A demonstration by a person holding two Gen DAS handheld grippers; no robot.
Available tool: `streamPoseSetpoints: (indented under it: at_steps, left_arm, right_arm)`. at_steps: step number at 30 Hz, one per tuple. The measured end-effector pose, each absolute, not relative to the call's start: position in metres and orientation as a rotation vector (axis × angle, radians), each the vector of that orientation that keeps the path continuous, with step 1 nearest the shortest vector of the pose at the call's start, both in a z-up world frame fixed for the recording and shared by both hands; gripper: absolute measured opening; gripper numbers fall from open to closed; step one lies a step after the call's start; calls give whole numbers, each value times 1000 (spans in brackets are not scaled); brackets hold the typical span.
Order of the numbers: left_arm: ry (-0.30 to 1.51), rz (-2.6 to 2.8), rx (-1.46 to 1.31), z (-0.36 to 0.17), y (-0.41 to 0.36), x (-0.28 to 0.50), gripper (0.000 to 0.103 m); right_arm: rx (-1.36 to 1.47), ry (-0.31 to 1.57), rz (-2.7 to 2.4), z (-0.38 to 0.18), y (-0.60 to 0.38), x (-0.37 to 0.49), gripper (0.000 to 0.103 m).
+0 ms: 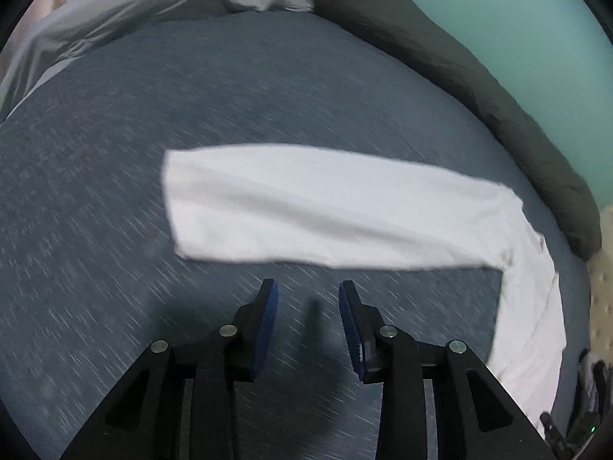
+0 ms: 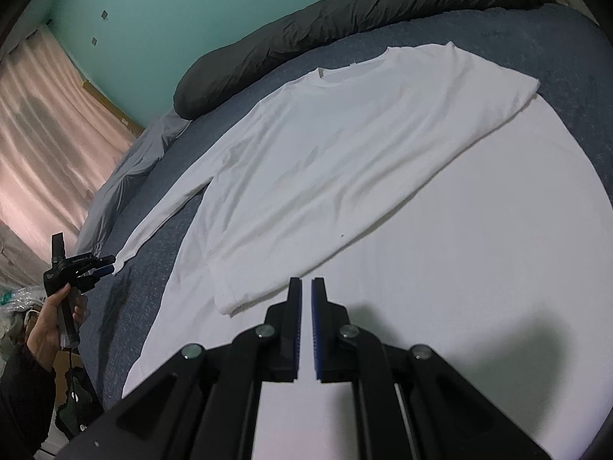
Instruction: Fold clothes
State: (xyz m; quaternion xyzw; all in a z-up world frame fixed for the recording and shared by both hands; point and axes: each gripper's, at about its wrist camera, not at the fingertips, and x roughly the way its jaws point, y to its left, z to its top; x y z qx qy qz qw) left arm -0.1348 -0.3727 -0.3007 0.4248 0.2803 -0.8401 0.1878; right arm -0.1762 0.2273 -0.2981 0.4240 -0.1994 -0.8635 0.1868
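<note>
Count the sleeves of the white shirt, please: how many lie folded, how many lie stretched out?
2 sleeves. One sleeve lies folded across the shirt. The other sleeve lies stretched out on the blue bed, ahead of the left tongs.

White long-sleeved shirt point(image 2: 345, 161) lies flat on blue-covered bed point(image 2: 161, 237), collar toward far edge. Dark rolled duvet point(image 2: 306, 34) lines that edge, behind shirt.

Dim light; left view motion-blurred; fisheye edges.

Bedspread point(image 1: 115, 199) motion-blurred; shirt point(image 2: 345, 161) hem cut off.
</note>
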Motion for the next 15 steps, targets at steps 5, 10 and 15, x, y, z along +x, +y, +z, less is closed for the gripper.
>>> streamPoseSetpoints:
  at_steps: [5, 10, 15]
  left_arm:
    - [800, -2318, 1170, -303, -405, -132, 36]
    - [804, -2278, 1148, -305, -435, -131, 36]
    - [821, -2223, 1157, -314, -452, -139, 36]
  right_arm:
    - [1190, -560, -2433, -298, 225, -177, 5]
    - [1207, -544, -2435, -303, 222, -177, 5]
    - [1216, -550, -2435, -306, 224, -178, 5]
